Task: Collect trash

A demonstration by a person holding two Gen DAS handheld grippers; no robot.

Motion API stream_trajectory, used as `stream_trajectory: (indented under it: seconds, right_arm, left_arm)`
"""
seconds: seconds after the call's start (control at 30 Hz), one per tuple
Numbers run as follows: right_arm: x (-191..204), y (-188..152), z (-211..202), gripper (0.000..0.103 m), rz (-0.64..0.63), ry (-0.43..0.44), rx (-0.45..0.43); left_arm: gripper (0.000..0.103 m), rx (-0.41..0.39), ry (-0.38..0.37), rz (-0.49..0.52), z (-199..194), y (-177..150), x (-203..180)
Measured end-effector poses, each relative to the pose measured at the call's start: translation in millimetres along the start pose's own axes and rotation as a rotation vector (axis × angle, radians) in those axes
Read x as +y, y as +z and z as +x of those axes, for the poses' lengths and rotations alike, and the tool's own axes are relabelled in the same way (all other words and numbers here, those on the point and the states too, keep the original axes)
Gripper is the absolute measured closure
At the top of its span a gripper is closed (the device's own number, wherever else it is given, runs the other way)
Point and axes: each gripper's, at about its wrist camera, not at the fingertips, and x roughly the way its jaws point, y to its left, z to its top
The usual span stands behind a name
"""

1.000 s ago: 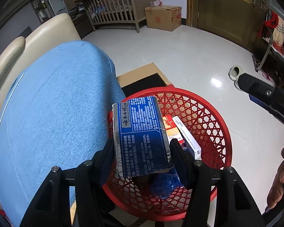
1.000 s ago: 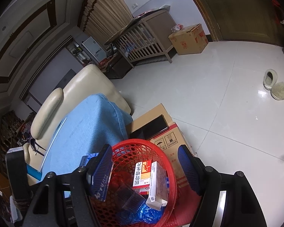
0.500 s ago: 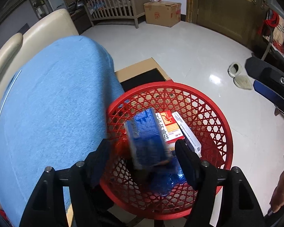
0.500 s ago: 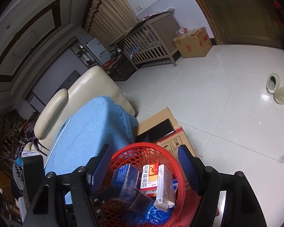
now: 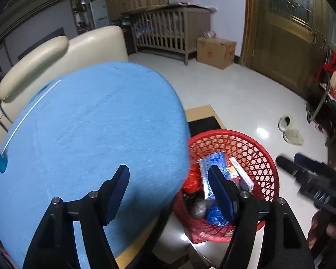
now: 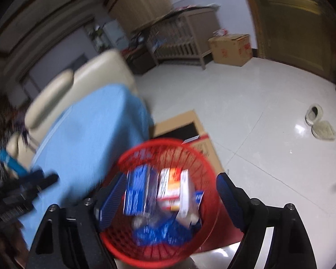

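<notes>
A red mesh basket stands on the floor beside a blue-covered table. Inside it lie a blue carton, a red-and-white box, a white box and blue wrapping. My left gripper hangs open above the table's edge with nothing between its pads. My right gripper is over the basket, its jaws opening wider and empty; its view is blurred. The right gripper also shows at the right of the left wrist view.
A flattened cardboard box lies behind the basket. A cream sofa stands beyond the table. Across the tiled floor are a wooden crib, a cardboard carton, slippers and a wooden door.
The left gripper let go of the blue carton, which dropped into the basket. That gripper then rose and swung left over the blue table. The right gripper shifted and spread wider.
</notes>
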Motion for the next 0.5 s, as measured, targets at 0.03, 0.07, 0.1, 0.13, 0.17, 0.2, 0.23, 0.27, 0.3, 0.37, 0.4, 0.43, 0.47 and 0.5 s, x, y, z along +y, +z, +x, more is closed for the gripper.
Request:
stream_trajectory:
  seconds: [0.03,0.07,0.1,0.13,0.17,0.2,0.23,0.27,0.3,0.37,0.4,0.43,0.47,0.5]
  right_arm:
    - [9.0,-5.6,0.7,0.019,-0.03,-0.011,0.012]
    - [15.7,-10.1,2.2,0.019,-0.05,-0.022,0.021]
    - [22.6,-14.3,3.8,0.017,-0.068,-0.035,0.037]
    - [27.6,-17.9,5.5,0.016,-0.083,-0.049,0.05]
    - [34.8,-21.9,9.0,0.016,-0.108,-0.083,0.076]
    - [45.0,-27.7,13.9,0.016,-0.15,-0.139,0.106]
    - [49.7,-31.3,15.4,0.016,-0.172,-0.16,0.114]
    - [57.2,-36.5,15.9,0.016,-0.204,-0.183,0.117]
    - [62.6,-40.0,14.8,0.016,-0.223,-0.197,0.113]
    - [72.4,-45.0,13.3,0.016,-0.247,-0.222,0.113]
    - [77.1,-47.4,12.8,0.016,-0.257,-0.235,0.113]
    - [82.5,-50.8,11.4,0.016,-0.27,-0.253,0.107]
    - [86.5,-52.5,10.5,0.016,-0.277,-0.263,0.101]
    - [91.6,-55.2,8.2,0.016,-0.287,-0.275,0.093]
  left_arm:
    - [0.029,-0.01,0.01,-0.009,-4.4,-3.6,5.2]
    - [0.029,-0.016,0.018,-0.017,-7.9,-7.2,10.2]
    - [0.029,-0.015,0.019,-0.023,-9.5,-9.4,13.1]
    - [0.029,-0.017,0.02,-0.033,-12.1,-12.9,17.7]
    - [0.029,-0.024,0.021,-0.045,-14.7,-16.3,21.9]
    - [0.029,-0.032,0.025,-0.06,-18.0,-19.6,26.8]
    - [0.029,-0.037,0.025,-0.071,-20.1,-22.3,30.8]
    - [0.029,-0.039,0.019,-0.083,-22.0,-25.0,35.1]
    - [0.029,-0.041,0.012,-0.094,-24.5,-26.8,39.6]
    - [0.027,-0.053,-0.003,-0.123,-30.1,-31.4,49.3]
    - [0.024,-0.061,-0.012,-0.138,-33.1,-34.0,54.5]
    - [0.015,-0.068,-0.017,-0.146,-35.9,-36.4,57.7]
    - [0.009,-0.081,-0.015,-0.157,-39.1,-38.8,61.8]
    - [0.008,-0.09,-0.01,-0.164,-41.3,-40.5,63.7]
